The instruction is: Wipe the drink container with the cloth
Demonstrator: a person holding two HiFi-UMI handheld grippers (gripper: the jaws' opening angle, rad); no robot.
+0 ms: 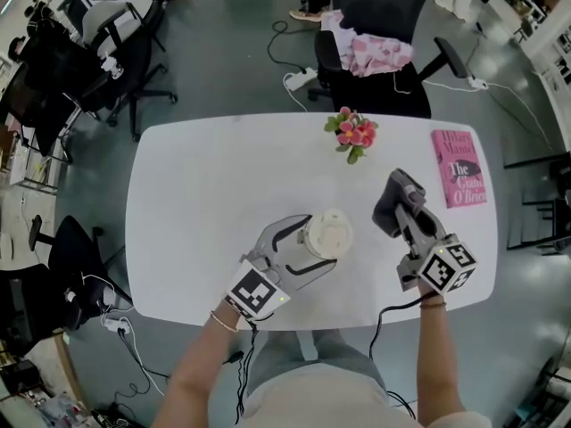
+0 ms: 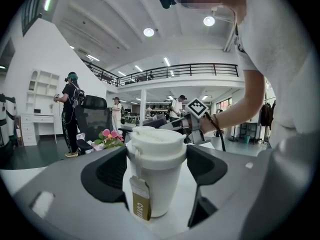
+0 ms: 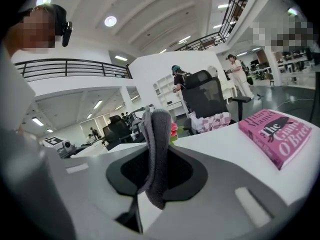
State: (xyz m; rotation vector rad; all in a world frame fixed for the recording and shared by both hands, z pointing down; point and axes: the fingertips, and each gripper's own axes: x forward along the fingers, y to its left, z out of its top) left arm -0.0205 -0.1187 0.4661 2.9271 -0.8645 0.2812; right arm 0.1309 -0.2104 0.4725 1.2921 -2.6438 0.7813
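Note:
A white lidded drink cup (image 1: 326,234) stands upright on the white table (image 1: 205,203), near its front edge. My left gripper (image 1: 303,250) is shut on the cup, one jaw pressed against each side just under the lid. In the left gripper view the cup (image 2: 155,184) fills the gap and a brown paper tag (image 2: 140,200) hangs down its front. To the right of the cup and clear of it, my right gripper (image 1: 399,205) is shut on a grey cloth (image 1: 390,210). The cloth (image 3: 154,149) stands folded between the jaws and droops at the front.
A pink book (image 1: 459,168) lies at the table's right end. A small bunch of pink flowers (image 1: 352,132) stands at the far edge. A black office chair (image 1: 379,38) with pink fabric on it sits behind the table. Cables run across the floor.

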